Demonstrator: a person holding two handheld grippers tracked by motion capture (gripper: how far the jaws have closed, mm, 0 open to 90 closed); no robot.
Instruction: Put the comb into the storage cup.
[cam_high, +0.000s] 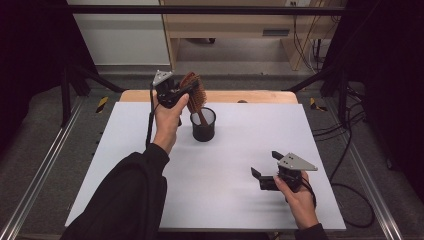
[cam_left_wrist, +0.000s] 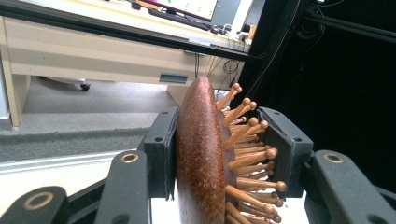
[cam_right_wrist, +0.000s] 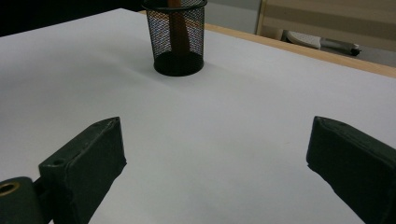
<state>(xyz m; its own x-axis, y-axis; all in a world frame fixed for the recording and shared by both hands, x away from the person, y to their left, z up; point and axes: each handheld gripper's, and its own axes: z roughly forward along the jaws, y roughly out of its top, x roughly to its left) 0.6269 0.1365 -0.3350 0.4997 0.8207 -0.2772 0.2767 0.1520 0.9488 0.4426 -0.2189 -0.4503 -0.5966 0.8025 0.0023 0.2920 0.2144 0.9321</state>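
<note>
left gripper (cam_left_wrist: 219, 154) | clamped on wooden hairbrush (cam_left_wrist: 201, 154) head | bristles facing right

The cup (cam_high: 203, 125) is set on the table (cam_high: 150, 165), toward its far edge and left of centre. The brush (cam_high: 195, 95) is stood in the cup, handle down, head above the rim. The left gripper (cam_high: 186, 90) is placed just left of the head; the right gripper (cam_high: 266, 167) is kept well apart, near the front right.

Hairbrush (cam_left_wrist: 201, 154): reddish-brown speckled wooden back, lighter orange-brown pegs with round tips. Mesh cup (cam_high: 203, 125): black wire grid. Table sheet (cam_high: 240, 150): plain white, light wood edge at far side. Left gripper (cam_high: 186, 91) and right gripper (cam_high: 266, 164): black, grey plate on top. Sleeve (cam_high: 130, 200): black.
</note>
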